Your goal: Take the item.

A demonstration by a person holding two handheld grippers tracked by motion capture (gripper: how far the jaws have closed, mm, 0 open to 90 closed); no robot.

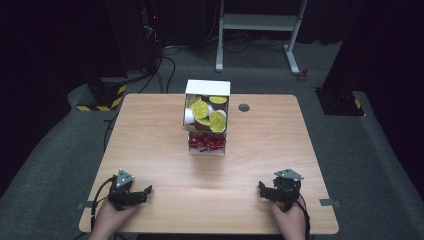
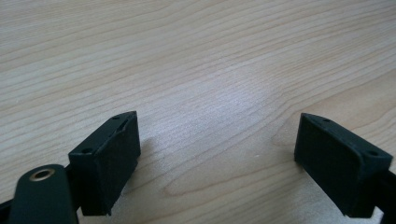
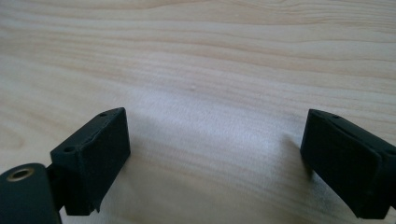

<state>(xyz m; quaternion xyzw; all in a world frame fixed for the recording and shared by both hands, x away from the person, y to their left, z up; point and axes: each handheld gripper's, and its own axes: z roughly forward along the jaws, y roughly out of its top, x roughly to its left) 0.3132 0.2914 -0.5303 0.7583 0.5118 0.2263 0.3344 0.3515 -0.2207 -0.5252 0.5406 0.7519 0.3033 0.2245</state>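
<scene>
A white two-tier box (image 1: pixel 207 117) stands at the middle back of the wooden table (image 1: pixel 160 150). Its upper bin holds several round cups with yellow lids (image 1: pixel 209 114); its lower bin holds small red packets (image 1: pixel 206 143). My left gripper (image 1: pixel 144 192) rests low on the table near the front left corner, a hand around it. In the left gripper view its gripper (image 2: pixel 217 161) is open over bare wood. My right gripper (image 1: pixel 264 191) rests near the front right, also hand-held. In the right gripper view the gripper (image 3: pixel 215 161) is open, nothing between the jaws.
A small round grey grommet (image 1: pixel 244 107) sits in the tabletop right of the box. Beyond the table are a white metal frame (image 1: pixel 257 30) on grey carpet, cables and dark stands. Bare wood lies between the box and both grippers.
</scene>
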